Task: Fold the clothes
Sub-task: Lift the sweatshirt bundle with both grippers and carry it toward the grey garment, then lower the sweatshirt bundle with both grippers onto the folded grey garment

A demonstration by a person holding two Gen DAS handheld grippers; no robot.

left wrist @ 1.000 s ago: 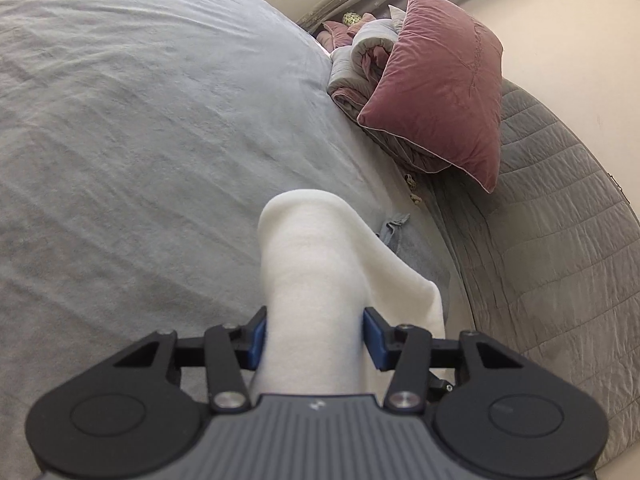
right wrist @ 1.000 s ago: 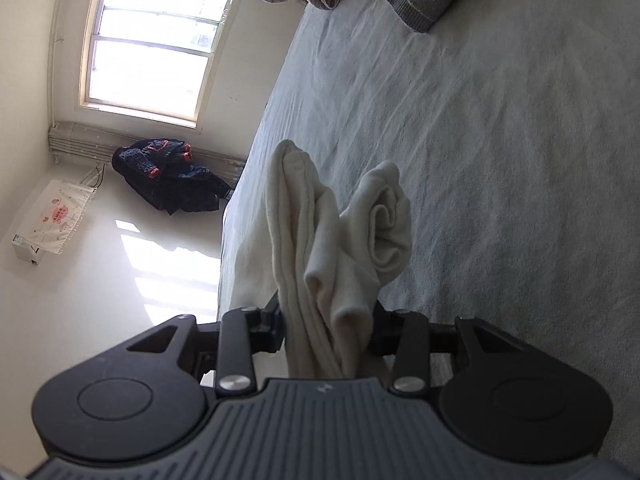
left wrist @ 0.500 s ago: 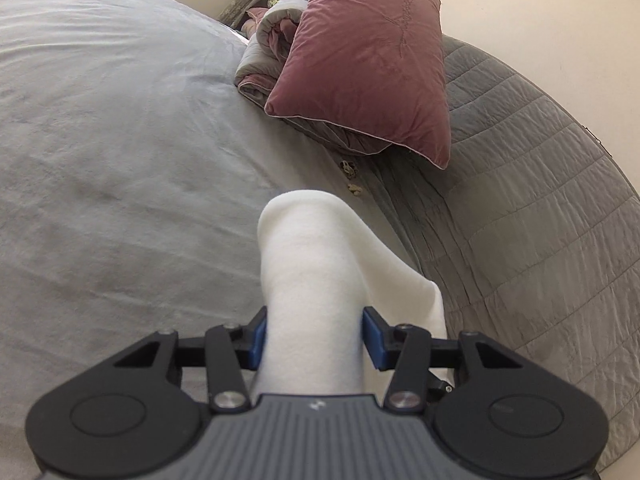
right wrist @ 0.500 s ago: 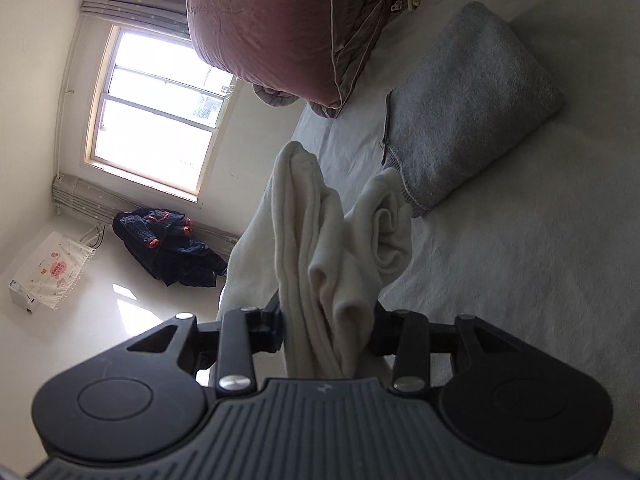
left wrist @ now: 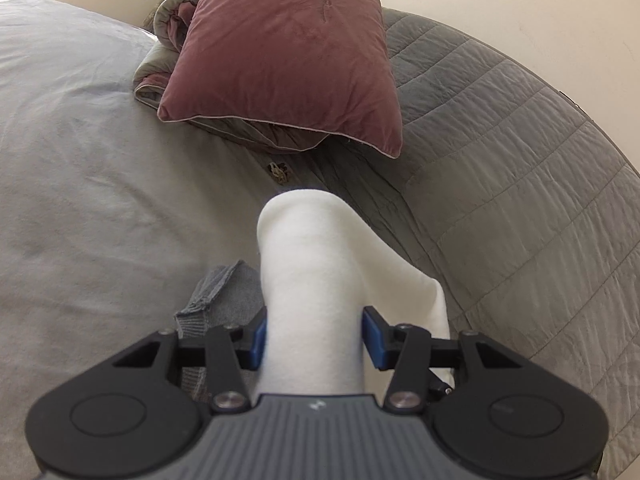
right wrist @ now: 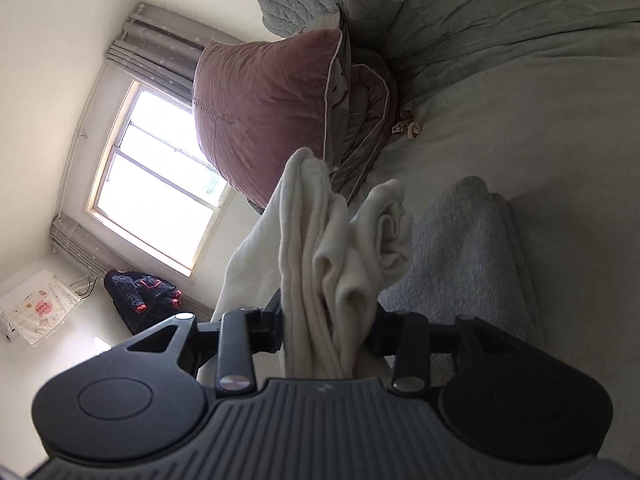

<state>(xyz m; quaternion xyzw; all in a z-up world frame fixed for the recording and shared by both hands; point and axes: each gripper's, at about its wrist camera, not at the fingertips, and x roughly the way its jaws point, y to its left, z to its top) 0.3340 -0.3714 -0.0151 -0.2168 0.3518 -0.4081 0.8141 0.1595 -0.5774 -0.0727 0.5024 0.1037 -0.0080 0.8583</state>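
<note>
Both hand-held grippers, left [left wrist: 314,338] and right [right wrist: 328,330], staying clamped on white garment [left wrist: 316,280], now swinging over grey folded stack [right wrist: 460,240]; placing next.

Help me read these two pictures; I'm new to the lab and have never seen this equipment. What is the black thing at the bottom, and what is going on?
No robot here: a person carries a handheld gripper in each hand, each with a wide-angle camera looking along its jaws. The black shape is the gripper itself. One picture is from the left gripper, the other from the right gripper. Both have their jaws closed on the same soft white fleece garment, held above a bed covered in a pale grey sheet. A folded grey knitted garment lies below on the bed. Behind are a dusty-pink velvet pillow and a quilted grey headboard.
</note>
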